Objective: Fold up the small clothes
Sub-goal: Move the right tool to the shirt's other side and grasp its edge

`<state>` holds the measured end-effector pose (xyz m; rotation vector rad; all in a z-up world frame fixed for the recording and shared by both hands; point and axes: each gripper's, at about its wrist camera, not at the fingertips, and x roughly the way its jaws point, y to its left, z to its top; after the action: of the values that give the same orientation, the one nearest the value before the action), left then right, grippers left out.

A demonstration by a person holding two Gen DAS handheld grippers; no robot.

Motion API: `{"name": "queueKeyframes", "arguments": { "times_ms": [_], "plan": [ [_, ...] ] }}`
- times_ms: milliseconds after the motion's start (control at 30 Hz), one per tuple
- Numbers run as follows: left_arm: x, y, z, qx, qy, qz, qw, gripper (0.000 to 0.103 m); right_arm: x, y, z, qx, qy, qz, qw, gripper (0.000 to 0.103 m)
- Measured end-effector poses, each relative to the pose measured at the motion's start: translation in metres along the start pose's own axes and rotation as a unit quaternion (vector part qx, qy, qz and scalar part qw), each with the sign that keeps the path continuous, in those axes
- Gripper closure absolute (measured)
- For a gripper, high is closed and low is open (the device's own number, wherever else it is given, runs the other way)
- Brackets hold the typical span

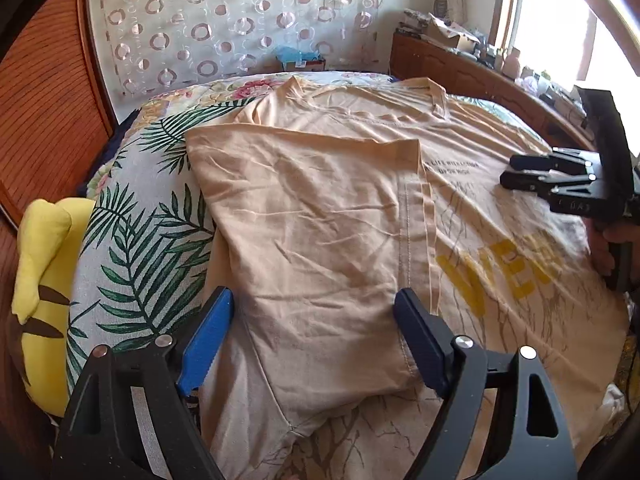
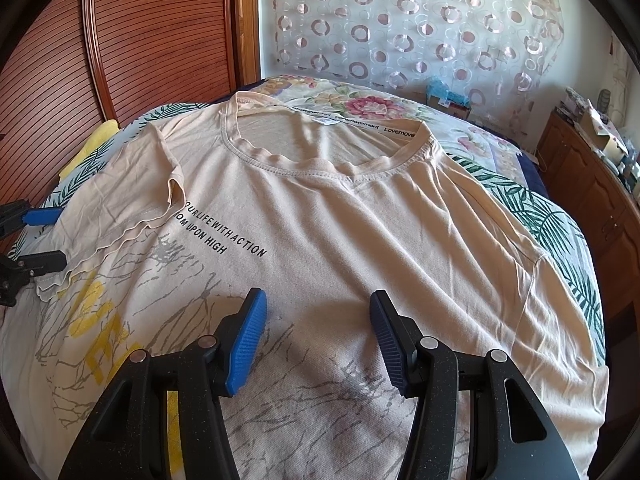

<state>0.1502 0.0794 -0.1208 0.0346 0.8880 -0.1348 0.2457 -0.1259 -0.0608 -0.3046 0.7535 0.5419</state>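
The left gripper (image 1: 316,320) points down at the bed. Its two blue fingers (image 1: 208,336) stand wide apart, let go, with nothing pinched. The folded-over part of the T-shirt (image 1: 320,208) lies below the gap between them.

The right gripper (image 2: 318,336) also tips down over the T-shirt (image 2: 360,216). Its jaws are partly apart and hold nothing; the cloth with the grey lines lies flat under them.

The peach T-shirt is spread out on the bed cover (image 2: 552,216) with leaves and flowers. One side and its sleeve are folded in over the front.

The left wrist view shows the big folded flap from close up, with its hem running down beside the yellow letters. It also shows a yellow soft toy (image 1: 44,280) at the edge of the bed, a bright window (image 1: 560,20), and the right gripper (image 1: 516,172) with some fingers of a hand (image 1: 606,248) on its handle.

The right wrist view shows the neck hole (image 2: 320,148) of the T-shirt, the black words on the chest, and the other sleeve (image 2: 560,300) lying flat, not folded. The left gripper (image 2: 44,236) peeks in at the left edge, beside the folded sleeve
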Motion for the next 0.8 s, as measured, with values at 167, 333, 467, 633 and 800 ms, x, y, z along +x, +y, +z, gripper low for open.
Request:
{"name": "queueKeyframes", "arguments": {
  "times_ms": [167,333,467,633,800],
  "plan": [
    [0.001,0.0,0.001,0.003,0.003,0.004,1.0,0.015,0.0,-0.001,0.0,0.001,0.0,-0.001,1.0,0.047],
    [0.001,0.001,0.001,0.001,0.004,0.004,1.0,0.014,-0.012,-0.008,-0.004,0.024,-0.003,-0.012,1.0,0.047],
    [0.002,0.0,0.001,0.0,0.004,0.004,1.0,0.013,-0.045,-0.026,-0.021,0.045,-0.026,0.013,0.999,0.035],
    [0.002,0.0,0.001,0.0,0.004,0.005,1.0,0.012,-0.085,-0.072,-0.056,0.076,-0.038,-0.03,0.996,0.031],
    [0.003,0.001,0.001,-0.003,0.005,0.006,1.0,0.01,-0.106,-0.14,-0.099,0.129,-0.016,-0.105,0.986,0.031]
  ]
}}
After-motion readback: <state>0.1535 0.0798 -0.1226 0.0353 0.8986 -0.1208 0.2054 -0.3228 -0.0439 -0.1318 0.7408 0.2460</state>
